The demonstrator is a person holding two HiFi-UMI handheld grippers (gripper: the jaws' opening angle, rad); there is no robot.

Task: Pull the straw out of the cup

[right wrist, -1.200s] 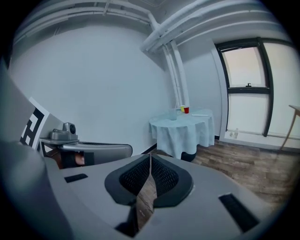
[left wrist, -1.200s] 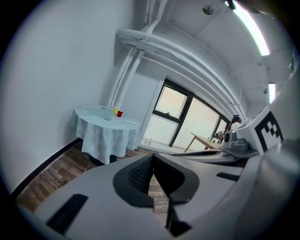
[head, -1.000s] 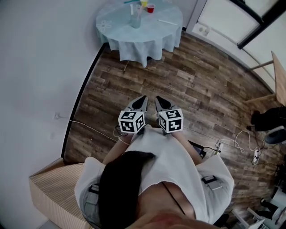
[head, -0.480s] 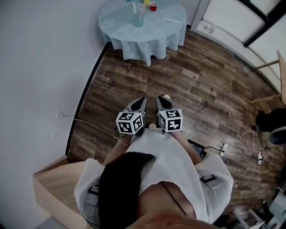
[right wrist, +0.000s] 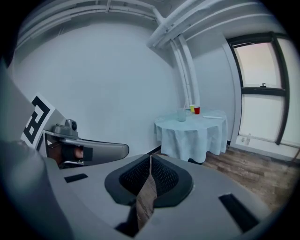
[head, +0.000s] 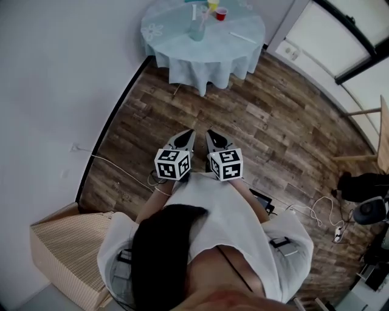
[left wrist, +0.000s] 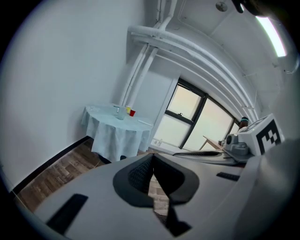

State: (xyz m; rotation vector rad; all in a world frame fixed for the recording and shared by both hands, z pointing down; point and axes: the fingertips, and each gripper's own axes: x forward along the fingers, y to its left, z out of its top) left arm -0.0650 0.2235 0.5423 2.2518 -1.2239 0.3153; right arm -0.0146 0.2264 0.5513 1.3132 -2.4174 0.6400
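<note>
A clear cup (head: 197, 30) with a straw in it stands on a round table under a pale blue cloth (head: 200, 61) at the far end of the room. In the left gripper view the clear cup (left wrist: 120, 114) is small and distant; in the right gripper view the clear cup (right wrist: 181, 115) is likewise far off. My left gripper (head: 187, 135) and right gripper (head: 211, 135) are held side by side in front of the person's chest, over the wooden floor, well short of the table. Both are shut with nothing between the jaws.
A red cup (head: 221, 13), a yellow cup (head: 213, 5) and a loose straw (head: 243, 37) also lie on the table. A wicker box (head: 67, 249) sits at the lower left by the wall. Cables and a power strip (head: 316, 212) lie on the floor at right.
The person has moved closer to the table, carrying both grippers forward together. The table looms slightly larger. Both jaws stay shut.
</note>
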